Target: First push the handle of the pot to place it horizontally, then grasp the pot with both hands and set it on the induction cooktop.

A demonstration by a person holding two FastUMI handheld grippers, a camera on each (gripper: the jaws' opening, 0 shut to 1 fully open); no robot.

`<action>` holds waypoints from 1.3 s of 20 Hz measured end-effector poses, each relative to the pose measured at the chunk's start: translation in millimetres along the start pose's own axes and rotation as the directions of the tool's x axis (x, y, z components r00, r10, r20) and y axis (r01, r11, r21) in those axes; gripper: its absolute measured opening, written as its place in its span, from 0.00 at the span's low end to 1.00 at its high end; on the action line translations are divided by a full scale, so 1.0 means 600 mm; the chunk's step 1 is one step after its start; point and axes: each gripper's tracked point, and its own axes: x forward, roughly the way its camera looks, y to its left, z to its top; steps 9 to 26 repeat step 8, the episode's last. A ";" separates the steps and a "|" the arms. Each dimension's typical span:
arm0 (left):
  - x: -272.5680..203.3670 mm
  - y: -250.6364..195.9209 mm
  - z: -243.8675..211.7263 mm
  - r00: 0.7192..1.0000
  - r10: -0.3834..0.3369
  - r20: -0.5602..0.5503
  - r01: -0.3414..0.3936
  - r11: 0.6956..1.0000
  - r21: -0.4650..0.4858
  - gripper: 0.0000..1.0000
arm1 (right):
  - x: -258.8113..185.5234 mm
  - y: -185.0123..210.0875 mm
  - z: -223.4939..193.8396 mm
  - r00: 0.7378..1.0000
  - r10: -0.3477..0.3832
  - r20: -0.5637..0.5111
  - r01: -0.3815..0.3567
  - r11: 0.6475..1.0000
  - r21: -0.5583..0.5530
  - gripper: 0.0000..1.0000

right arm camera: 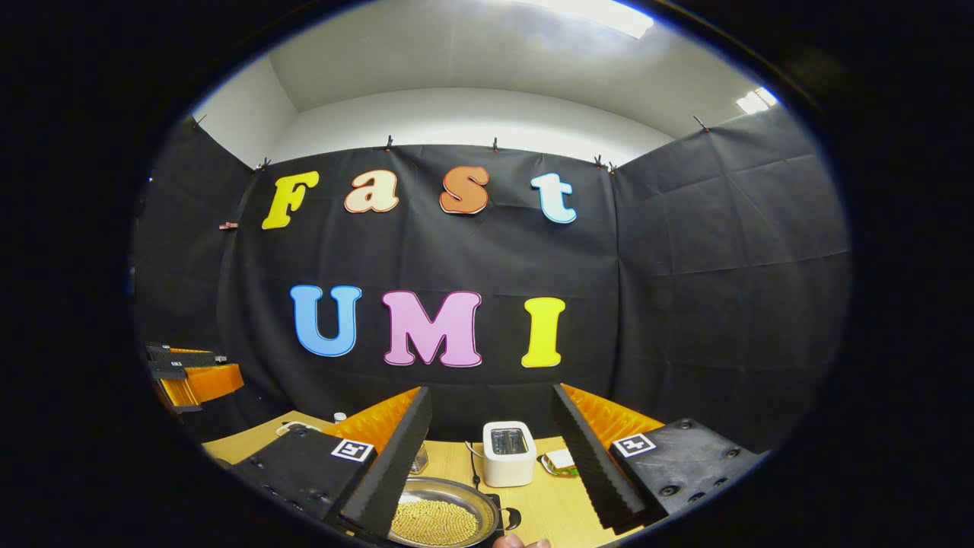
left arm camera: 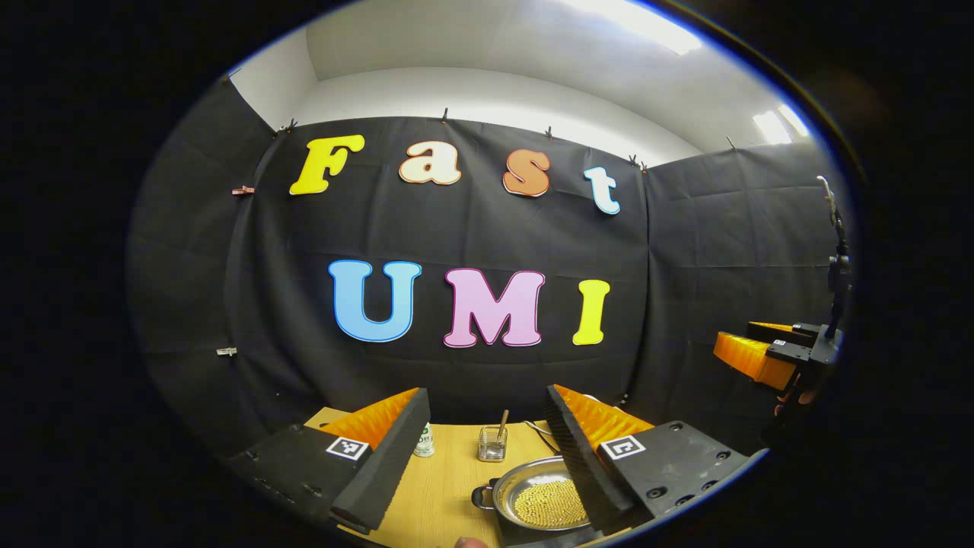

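right gripper (right arm camera: 491,457) open above the pot (right arm camera: 445,517) of yellow grains, toaster (right arm camera: 508,453) beyond.

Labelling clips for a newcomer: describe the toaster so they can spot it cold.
On the light wooden table in front of the black cloth wall, look behind the round metal pot of yellow grains, toward the wall. The small white boxy toaster stands there upright with a slot on top, the only white box-shaped appliance; a sandwich on a plate lies beside it.

Pot (right arm camera: 441,520) on table (right arm camera: 555,506), toaster (right arm camera: 508,453) behind it, possibly a sandwich (right arm camera: 561,461) right of toaster.
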 end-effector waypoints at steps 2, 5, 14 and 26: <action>0.002 0.002 -0.001 1.000 0.001 0.003 -0.001 1.000 0.001 0.95 | 0.004 0.000 -0.003 1.000 -0.002 -0.005 0.002 1.000 -0.006 0.98; 0.002 0.002 -0.003 1.000 0.001 -0.001 -0.001 1.000 -0.001 0.95 | 0.006 0.001 -0.004 1.000 -0.005 -0.008 0.005 1.000 -0.006 0.98; 0.003 0.008 -0.006 1.000 0.005 -0.004 -0.005 1.000 -0.002 0.95 | 0.010 0.006 -0.006 1.000 -0.003 -0.013 0.003 1.000 -0.005 0.98; 0.003 0.008 -0.006 1.000 0.005 -0.004 -0.005 1.000 -0.002 0.95 | 0.010 0.006 -0.006 1.000 -0.003 -0.013 0.003 1.000 -0.005 0.98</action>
